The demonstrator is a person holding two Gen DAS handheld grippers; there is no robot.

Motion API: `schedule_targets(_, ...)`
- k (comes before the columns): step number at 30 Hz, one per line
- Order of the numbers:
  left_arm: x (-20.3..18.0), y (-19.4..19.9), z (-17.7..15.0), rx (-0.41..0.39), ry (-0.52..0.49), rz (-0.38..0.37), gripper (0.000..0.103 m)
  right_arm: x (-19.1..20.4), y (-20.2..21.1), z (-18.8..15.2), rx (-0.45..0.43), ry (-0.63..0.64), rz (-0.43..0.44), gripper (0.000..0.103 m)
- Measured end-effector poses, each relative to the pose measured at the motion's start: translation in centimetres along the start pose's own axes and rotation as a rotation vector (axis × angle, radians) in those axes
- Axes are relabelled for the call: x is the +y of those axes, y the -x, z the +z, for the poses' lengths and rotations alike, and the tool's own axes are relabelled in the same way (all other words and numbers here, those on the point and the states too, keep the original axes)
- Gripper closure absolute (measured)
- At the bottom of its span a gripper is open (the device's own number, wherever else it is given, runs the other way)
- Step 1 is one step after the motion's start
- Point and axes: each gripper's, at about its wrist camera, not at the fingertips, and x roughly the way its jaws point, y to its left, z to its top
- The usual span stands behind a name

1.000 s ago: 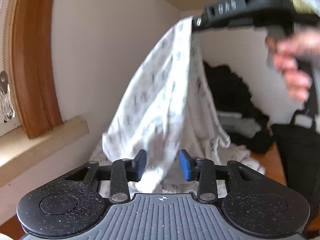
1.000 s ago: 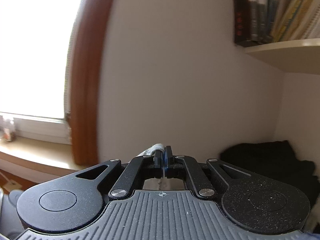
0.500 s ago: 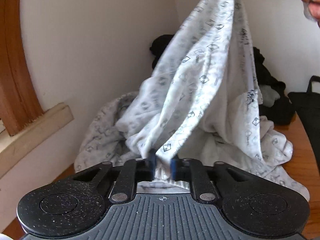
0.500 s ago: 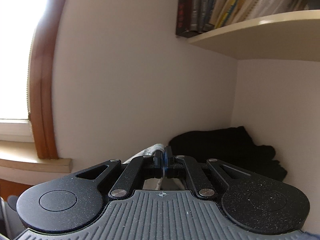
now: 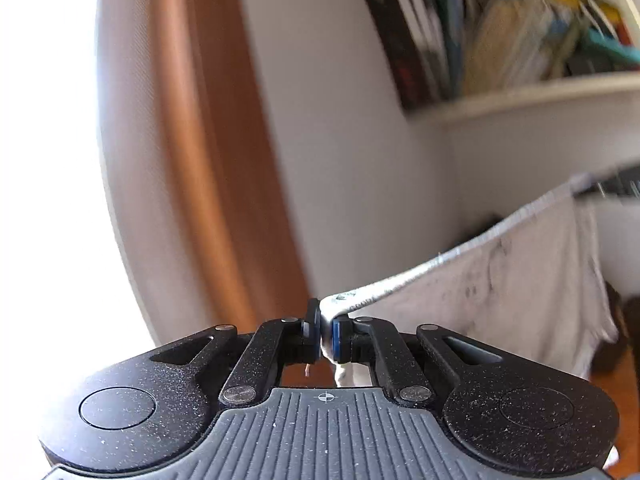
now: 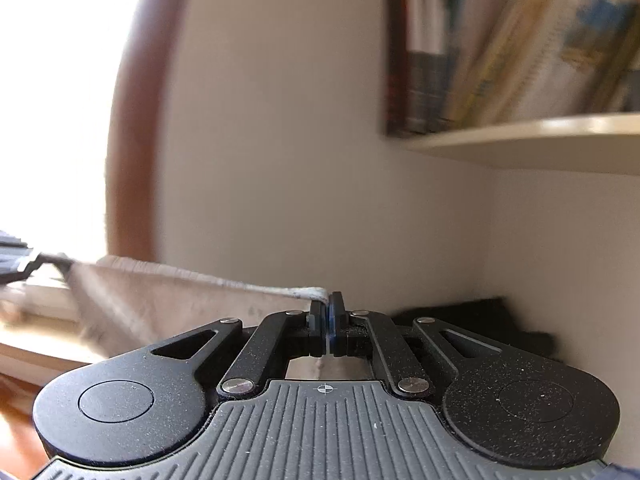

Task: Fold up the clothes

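A white garment with a small dark print [image 5: 520, 280] hangs stretched between the two grippers, its top edge pulled taut. My left gripper [image 5: 326, 330] is shut on one corner of that edge. The cloth runs right and up to the other gripper [image 5: 616, 188], blurred at the frame's edge. In the right wrist view my right gripper [image 6: 329, 330] is shut on the opposite corner. From there the white garment [image 6: 160, 300] spans left to the left gripper [image 6: 16, 262]. The lower part of the cloth hangs out of sight.
A wooden window frame [image 5: 208, 160] stands at the left beside bright glass. A wall shelf [image 6: 540, 140] packed with books [image 5: 500, 32] hangs at the upper right. Dark clothes [image 6: 480, 316] lie piled in the corner, and a strip of wooden table [image 5: 616, 364] shows at the right.
My left gripper closed on the garment's lower edge, then rose sharply with it. The cloth went from hanging bunched to stretched taut. The right gripper shifted a little, still clamped.
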Motion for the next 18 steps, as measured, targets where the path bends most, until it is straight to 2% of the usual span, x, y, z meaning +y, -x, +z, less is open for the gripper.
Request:
schedule_targets(4, 4.5, 7.4, 4.9, -0.096, 0.016, 0.093, 0.097, 4.4, 3.1, 2.6, -0.039, -0.011, 0.168, 0.100)
schedule_targets(9, 7.2, 15.1, 6.9, -0.131, -0.022, 0.211, 0.097, 11.2, 6.1, 4.9, -0.062, 0.022, 0.358, 0.100)
schedule_targets(12, 9.3, 17.4, 5.4, -0.091, -0.034, 0.258, 0.098, 16.0, 6.4, 5.1, -0.048, 0.079, 0.444, 0.100)
schedule_targets(18, 12.4, 19.7, -0.8, -0.010, -0.004, 0.306, 0.097, 24.2, 4.9, 3.3, 0.038, 0.144, 0.583, 0.100)
